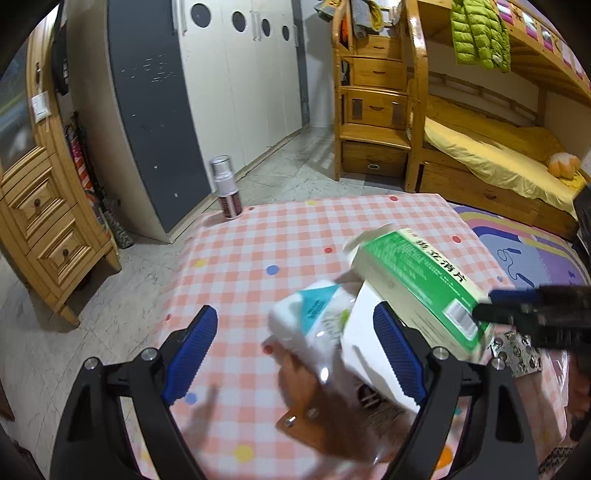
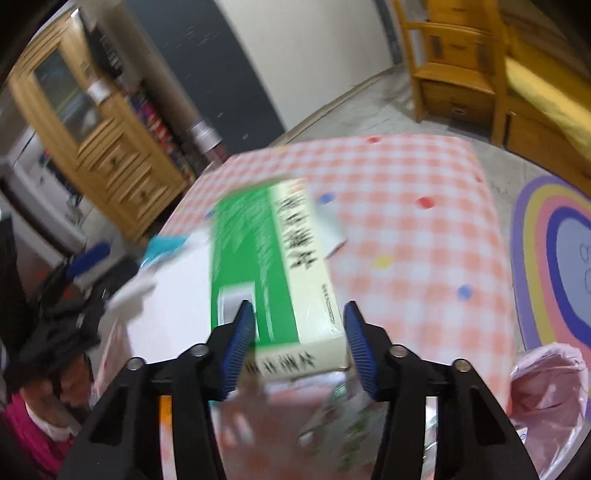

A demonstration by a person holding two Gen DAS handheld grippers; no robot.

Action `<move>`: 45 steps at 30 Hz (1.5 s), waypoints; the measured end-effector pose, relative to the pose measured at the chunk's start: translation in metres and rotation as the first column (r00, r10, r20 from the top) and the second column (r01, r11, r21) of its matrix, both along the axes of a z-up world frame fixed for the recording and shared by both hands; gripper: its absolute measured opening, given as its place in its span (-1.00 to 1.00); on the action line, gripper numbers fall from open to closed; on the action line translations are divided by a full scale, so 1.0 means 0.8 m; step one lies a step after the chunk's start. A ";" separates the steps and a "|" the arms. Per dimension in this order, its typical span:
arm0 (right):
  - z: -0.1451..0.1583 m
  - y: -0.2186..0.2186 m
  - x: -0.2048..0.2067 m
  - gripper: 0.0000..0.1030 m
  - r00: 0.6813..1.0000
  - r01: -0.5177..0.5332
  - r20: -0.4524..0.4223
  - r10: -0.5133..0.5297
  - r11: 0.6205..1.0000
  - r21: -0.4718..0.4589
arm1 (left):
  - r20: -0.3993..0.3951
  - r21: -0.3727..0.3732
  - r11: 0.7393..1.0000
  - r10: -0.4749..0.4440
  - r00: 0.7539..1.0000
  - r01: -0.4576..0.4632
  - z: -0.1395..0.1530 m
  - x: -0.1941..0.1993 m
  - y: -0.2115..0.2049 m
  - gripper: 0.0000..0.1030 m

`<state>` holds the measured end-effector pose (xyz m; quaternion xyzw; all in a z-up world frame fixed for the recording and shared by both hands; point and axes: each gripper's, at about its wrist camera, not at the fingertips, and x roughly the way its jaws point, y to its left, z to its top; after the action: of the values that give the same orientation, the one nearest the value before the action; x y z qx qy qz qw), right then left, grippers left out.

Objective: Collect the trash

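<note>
Right wrist view: right claw point(image 2: 299, 332) tilts downward, clenched on green box point(image 2: 266, 258).

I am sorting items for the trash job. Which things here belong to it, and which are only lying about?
Job: green box; tissue pack; white box; pink bag.

Lying about: spray bottle; green jacket; rainbow rug.
</note>
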<state>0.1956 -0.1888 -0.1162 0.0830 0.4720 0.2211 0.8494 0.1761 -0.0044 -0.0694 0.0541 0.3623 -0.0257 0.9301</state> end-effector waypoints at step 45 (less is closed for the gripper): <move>0.001 -0.001 -0.112 0.44 0.996 0.093 0.012 -0.093 0.974 -0.204 | -0.007 -0.019 0.995 -0.096 0.995 0.096 -0.012 -0.088 -0.021 0.75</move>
<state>0.1059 -0.1897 -0.1153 0.0170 0.4869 0.1314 0.8634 0.1057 -0.0212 -0.0789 0.0628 0.3628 -0.0741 0.9268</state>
